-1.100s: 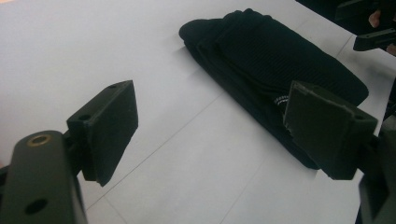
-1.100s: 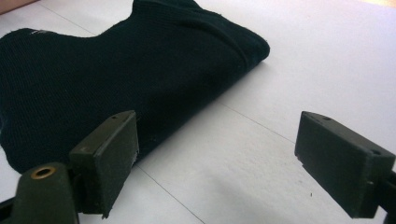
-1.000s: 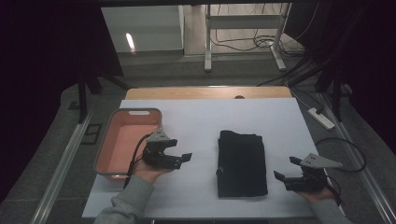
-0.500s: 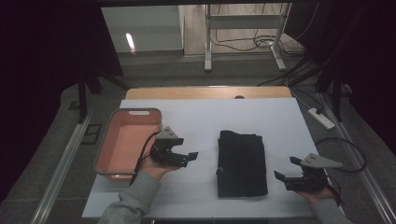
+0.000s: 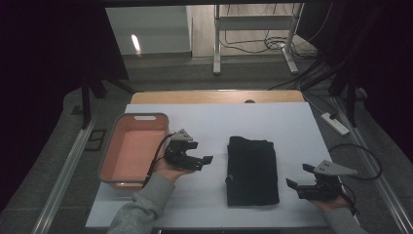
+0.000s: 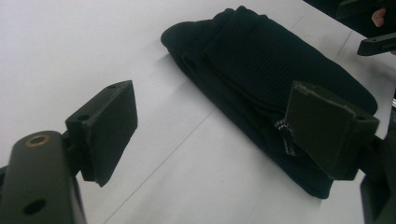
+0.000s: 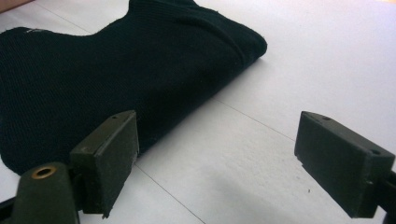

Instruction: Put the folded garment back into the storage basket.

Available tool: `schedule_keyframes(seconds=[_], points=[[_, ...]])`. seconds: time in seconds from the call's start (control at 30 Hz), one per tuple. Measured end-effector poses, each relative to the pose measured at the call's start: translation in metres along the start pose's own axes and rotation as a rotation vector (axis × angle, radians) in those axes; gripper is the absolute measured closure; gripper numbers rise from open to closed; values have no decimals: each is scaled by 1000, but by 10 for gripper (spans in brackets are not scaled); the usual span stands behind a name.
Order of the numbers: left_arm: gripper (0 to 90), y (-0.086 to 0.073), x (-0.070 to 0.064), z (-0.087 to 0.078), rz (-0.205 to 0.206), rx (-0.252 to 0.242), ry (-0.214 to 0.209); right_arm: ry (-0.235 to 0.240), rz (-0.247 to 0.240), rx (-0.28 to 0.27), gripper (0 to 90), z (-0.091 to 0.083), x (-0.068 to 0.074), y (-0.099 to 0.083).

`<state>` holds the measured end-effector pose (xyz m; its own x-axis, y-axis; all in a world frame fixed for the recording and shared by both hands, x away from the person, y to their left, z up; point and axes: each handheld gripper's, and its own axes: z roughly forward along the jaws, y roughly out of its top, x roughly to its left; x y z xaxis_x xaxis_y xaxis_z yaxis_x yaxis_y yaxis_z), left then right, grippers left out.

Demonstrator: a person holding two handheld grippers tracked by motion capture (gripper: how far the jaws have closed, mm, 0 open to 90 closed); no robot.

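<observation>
A folded black garment (image 5: 252, 169) lies on the white table, slightly right of centre. My left gripper (image 5: 202, 162) hovers just left of it, jaws open and empty, pointing at its left edge. In the left gripper view the black garment (image 6: 275, 79) lies ahead between the open jaws of the left gripper (image 6: 212, 126), a small white tag at its near edge. My right gripper (image 5: 298, 177) is open and empty to the right of the cloth near the front edge. In the right gripper view the black garment (image 7: 107, 70) lies ahead left of the right gripper (image 7: 215, 149).
An orange-pink plastic bin (image 5: 132, 148) stands empty on the table's left side, just behind my left hand. A cable (image 5: 360, 153) loops from the right gripper across the table's right edge. A white power strip (image 5: 335, 123) lies beyond that edge.
My left gripper has moved right, away from the bin and closer to the garment's left edge. The right gripper has stayed where it was.
</observation>
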<state>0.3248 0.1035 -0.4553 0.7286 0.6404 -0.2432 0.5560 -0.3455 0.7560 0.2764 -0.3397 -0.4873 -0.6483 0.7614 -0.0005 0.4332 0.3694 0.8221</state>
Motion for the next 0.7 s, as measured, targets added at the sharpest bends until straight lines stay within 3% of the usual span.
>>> schedule_keyframes(seconds=[0.7], points=[[163, 15, 0, 36, -8, 39, -17, 0, 0, 5, 145, 0, -1, -1]])
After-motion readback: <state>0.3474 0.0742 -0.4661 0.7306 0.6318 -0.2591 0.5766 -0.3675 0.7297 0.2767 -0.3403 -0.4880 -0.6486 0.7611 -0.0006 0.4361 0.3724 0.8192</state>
